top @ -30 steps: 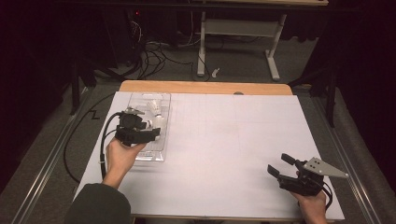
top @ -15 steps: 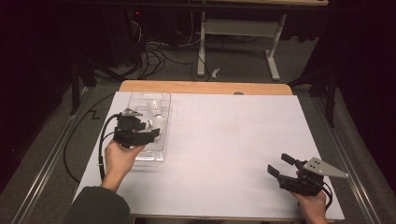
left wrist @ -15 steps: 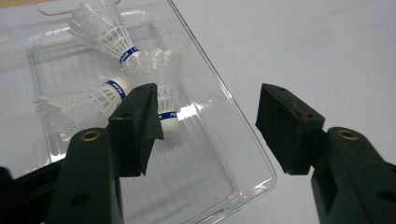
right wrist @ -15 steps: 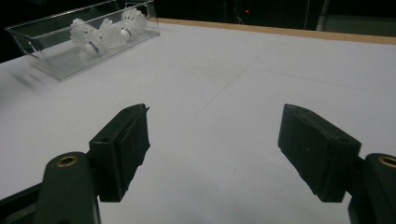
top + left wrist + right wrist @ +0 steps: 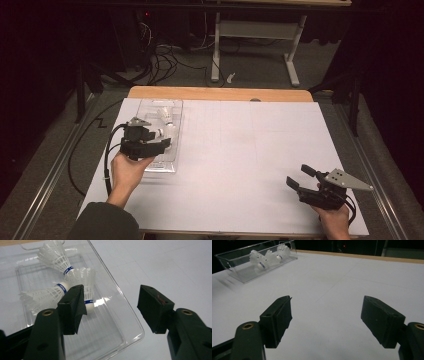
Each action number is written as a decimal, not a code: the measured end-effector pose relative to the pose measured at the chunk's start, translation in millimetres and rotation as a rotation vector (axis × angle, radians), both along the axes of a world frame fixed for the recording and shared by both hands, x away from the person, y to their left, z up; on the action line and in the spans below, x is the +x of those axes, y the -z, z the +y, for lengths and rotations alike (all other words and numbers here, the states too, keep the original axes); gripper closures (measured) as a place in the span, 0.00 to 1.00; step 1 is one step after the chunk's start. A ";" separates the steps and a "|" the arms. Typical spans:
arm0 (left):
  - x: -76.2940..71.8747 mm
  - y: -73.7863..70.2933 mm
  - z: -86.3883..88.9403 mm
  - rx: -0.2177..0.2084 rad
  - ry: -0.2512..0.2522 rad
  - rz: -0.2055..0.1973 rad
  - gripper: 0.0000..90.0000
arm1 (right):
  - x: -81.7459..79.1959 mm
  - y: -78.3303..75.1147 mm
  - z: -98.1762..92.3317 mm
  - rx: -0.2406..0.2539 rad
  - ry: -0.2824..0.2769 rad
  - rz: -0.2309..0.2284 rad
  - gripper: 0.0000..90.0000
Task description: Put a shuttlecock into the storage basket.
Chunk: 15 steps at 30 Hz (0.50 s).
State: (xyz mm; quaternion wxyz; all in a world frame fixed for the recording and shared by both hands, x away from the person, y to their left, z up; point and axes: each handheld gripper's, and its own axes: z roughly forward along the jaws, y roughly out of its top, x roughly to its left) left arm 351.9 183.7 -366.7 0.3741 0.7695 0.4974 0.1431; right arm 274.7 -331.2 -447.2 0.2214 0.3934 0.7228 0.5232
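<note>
- The clear tray (image 5: 159,165) lies at the left of the high view, three white shuttlecocks (image 5: 53,293) clustered in its far half.
- The left gripper (image 5: 162,145) hovers over the tray's middle, jaws wide and empty, straddling the tray's right wall.
- The right gripper (image 5: 299,177) rests low at the lower right, jaws wide.
- Neither hand has shifted noticeably since a second ago.

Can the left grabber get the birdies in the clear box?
Probably yes. The left gripper hangs open right above the open-topped clear box, and nothing covers the shuttlecocks.
</note>
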 end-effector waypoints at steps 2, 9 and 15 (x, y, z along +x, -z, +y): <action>-1.5 0.0 0.5 -0.002 0.001 -0.003 0.43 | 0.1 0.0 0.0 0.000 0.000 0.001 0.28; -5.9 0.4 1.8 -0.012 -0.003 -0.014 0.43 | 0.0 0.0 0.0 0.000 -0.001 -0.001 0.28; -9.8 0.8 2.9 -0.018 -0.001 -0.023 0.43 | 0.1 0.0 0.2 -0.001 0.000 0.000 0.28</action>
